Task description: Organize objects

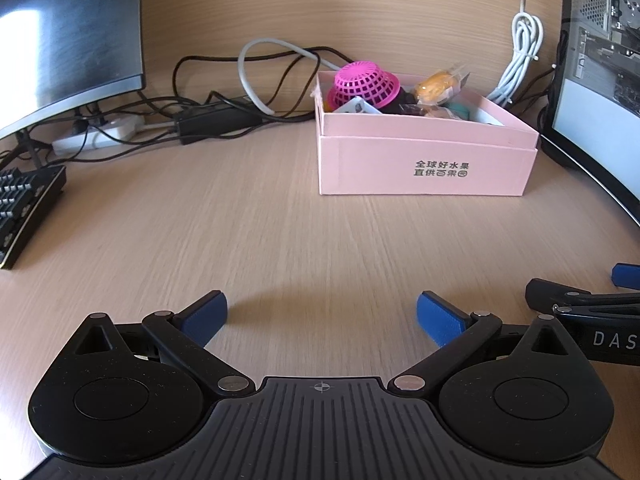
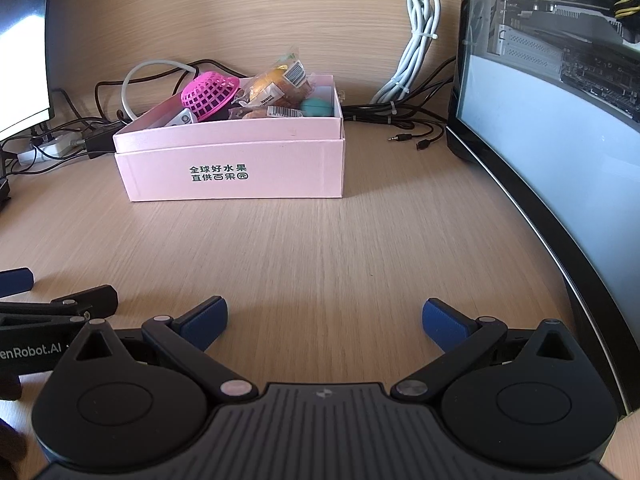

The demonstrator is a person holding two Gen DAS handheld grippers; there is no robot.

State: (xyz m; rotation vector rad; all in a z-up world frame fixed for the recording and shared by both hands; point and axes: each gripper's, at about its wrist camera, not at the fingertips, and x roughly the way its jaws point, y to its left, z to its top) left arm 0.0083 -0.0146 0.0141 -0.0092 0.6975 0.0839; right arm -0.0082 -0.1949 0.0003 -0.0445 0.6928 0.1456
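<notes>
- Ahead of both claws we see the pink cardboard box with dark printed characters (image 2: pixel 236 168) standing on the pale wood-grain desk (image 2: pixel 320 248); it lies forward and a little to the left of the right gripper (image 2: pixel 325 322), and forward and to the right of the left gripper (image 1: pixel 322 318).
- Both grippers have their blue-padded fingers spread wide apart and hold nothing; they hover side by side low over bare desk, well apart from the box.
- We judge the right gripper slightly better lined up, since the box sits closer to its centre line, with its long printed wall facing us.
- Inside the box we find the magenta plastic mesh basket (image 2: pixel 210 94) tipped on its side toward the left end, clear-wrapped pastry packets with barcode labels (image 2: pixel 280 84) heaped beside it, and a teal rounded object (image 2: pixel 316 107) at the right end; a small white-and-grey item (image 2: pixel 180 118) near the front-left corner is too hidden to name.
- Nothing loose lies on the desk between claws and box, so the tidying looks nearly done, or the next reach goes into the box.
- Around it: tangled black cables and a power adapter (image 1: pixel 216 120) behind left, a bundled white cable (image 2: pixel 416 48) behind right, a glass-sided computer case (image 2: pixel 552 92) close on the right, a black keyboard (image 1: pixel 24 208) far left.
</notes>
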